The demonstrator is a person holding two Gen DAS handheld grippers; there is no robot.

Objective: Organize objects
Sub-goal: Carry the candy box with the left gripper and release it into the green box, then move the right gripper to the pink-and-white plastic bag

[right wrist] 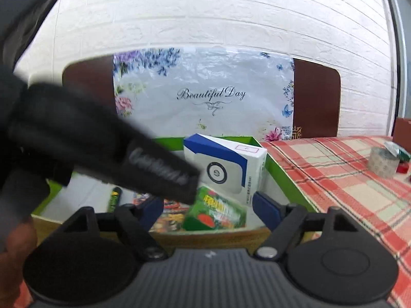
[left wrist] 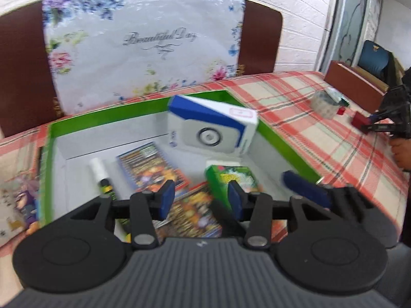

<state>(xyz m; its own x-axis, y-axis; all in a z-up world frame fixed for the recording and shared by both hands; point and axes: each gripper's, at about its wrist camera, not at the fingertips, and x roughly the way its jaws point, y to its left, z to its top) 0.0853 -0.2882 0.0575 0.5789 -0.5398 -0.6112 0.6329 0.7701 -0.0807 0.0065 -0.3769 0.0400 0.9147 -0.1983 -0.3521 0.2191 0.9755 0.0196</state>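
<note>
Looking along your left gripper [left wrist: 201,197], you see its blue pads [left wrist: 167,199] standing apart with nothing clamped between them; they hover over the near part of the green-rimmed tray [left wrist: 108,107]. Left of the tray, a picture card with a purple figure [left wrist: 23,200] lies on the checked tablecloth [left wrist: 295,107]. Inside the tray, reading from left to right, you find a white tube with a black and yellow end [left wrist: 100,177] lying flat, then two colourful game cases [left wrist: 151,166], one far and one near, overlapping beneath the pads. A green packet [left wrist: 231,177] lies just right of them, near the tray's right wall. Behind the packet, the white and blue box [left wrist: 213,125] stands tilted in the far right corner, leaning toward the right wall.

Right of the tray, on the cloth and well apart from it, sits a roll of clear tape [left wrist: 324,104], with a small red item [left wrist: 340,111] just beside it. At the right edge of this view, your right gripper [left wrist: 364,124] shows red pads, and a hand [left wrist: 400,151] holds its grip.

In the right wrist view, the right gripper's [right wrist: 208,208] jaws stand wide apart, empty, with the green packet seen between them in the tray beyond. A dark, blurred body crosses the left of that view.
</note>
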